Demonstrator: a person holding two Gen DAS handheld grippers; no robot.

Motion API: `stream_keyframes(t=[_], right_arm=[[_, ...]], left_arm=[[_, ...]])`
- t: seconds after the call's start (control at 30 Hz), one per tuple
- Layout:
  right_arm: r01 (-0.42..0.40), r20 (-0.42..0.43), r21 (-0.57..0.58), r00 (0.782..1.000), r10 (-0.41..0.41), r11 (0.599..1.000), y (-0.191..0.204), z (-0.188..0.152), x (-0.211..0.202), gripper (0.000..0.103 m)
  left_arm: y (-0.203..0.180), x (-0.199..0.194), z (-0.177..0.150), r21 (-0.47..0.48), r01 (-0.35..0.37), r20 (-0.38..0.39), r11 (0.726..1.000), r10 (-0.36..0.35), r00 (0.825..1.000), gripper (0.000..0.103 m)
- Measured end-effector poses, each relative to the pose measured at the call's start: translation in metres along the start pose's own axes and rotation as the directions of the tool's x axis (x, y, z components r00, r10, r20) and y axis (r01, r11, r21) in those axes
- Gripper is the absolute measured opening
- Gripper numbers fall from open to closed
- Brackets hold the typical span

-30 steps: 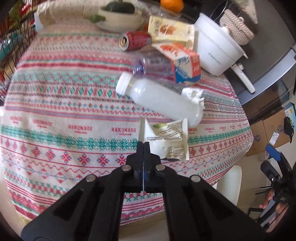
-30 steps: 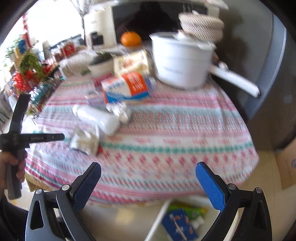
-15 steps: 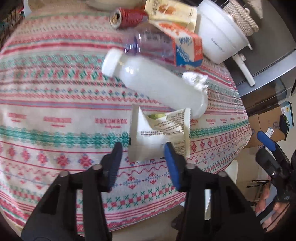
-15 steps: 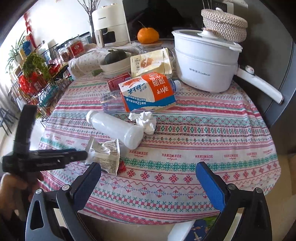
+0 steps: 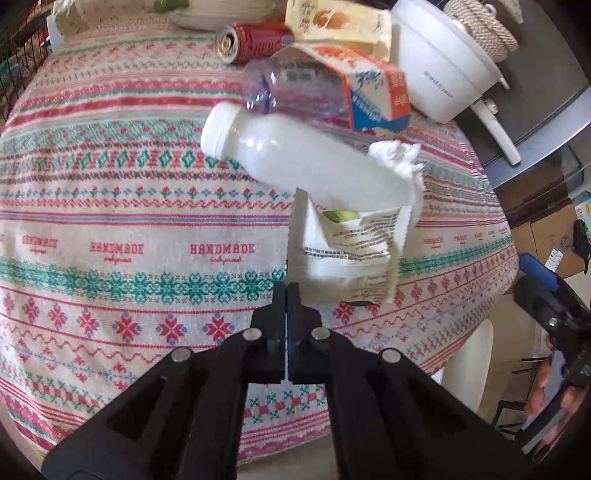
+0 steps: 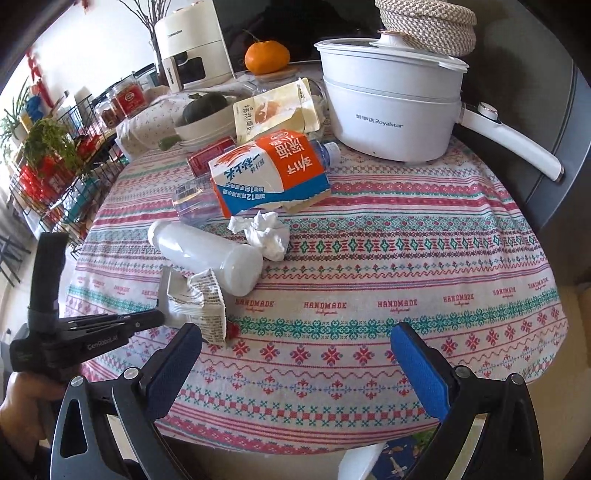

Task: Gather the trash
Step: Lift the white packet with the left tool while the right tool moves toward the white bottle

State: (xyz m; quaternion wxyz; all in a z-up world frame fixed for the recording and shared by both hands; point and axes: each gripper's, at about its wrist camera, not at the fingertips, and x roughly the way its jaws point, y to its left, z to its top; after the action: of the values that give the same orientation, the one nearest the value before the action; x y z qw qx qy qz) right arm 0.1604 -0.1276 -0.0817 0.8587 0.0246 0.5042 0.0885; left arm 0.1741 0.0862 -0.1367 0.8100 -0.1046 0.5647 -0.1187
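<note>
Pinching the near corner of a crumpled white snack wrapper (image 5: 343, 254), the left gripper (image 5: 286, 291) is sitting low in the centre of its own view with its jaws pressed together on that thin edge. From the right wrist view the same left gripper (image 6: 157, 317) is reaching in from the lower left of the frame, its tip meeting the wrapper (image 6: 195, 302), which is lifting off the patterned tablecloth (image 6: 369, 258) on that side. The wrapper's far edge is touching a white plastic bottle (image 5: 306, 166) lying on its side just above it, cap pointing to the upper left. A balled white tissue (image 5: 399, 158) is resting against the bottle's right end. Above the bottle, a clear crushed water bottle (image 5: 291, 88) is lying tucked against an orange-and-blue milk carton (image 5: 373, 92) tipped on its side. A red soda can (image 5: 255, 40) is lying near the top centre, and a yellow food packet (image 5: 340, 22) is showing just to its right. A white electric pot (image 6: 391, 107) with a long handle is standing in the upper right, an orange (image 6: 266, 56) behind it to the left.

The right gripper (image 6: 295, 363) is hanging at the bottom of its frame over the table's near edge, its blue-padded fingers (image 6: 417, 369) spread wide with nothing between them.
</note>
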Motion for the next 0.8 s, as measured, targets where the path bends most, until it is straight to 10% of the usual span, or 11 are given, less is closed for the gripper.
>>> stream_keyframes(t=[0.3, 0.8], right_arm=[[-0.071, 0.005, -0.115, 0.997, 0.072, 0.991, 0.033, 0.009, 0.002, 0.103], [-0.109, -0.124, -0.475, 0.991, 0.056, 0.873, 0.124, 0.055, 0.098, 0.083]], left_arm=[[0.005, -0.096, -0.008, 0.108, -0.105, 0.179, 0.989, 0.085, 0.980, 0.000], [0.044, -0.109, -0.001, 0.016, -0.108, 0.220, 0.994, 0.102, 0.970, 0.000]])
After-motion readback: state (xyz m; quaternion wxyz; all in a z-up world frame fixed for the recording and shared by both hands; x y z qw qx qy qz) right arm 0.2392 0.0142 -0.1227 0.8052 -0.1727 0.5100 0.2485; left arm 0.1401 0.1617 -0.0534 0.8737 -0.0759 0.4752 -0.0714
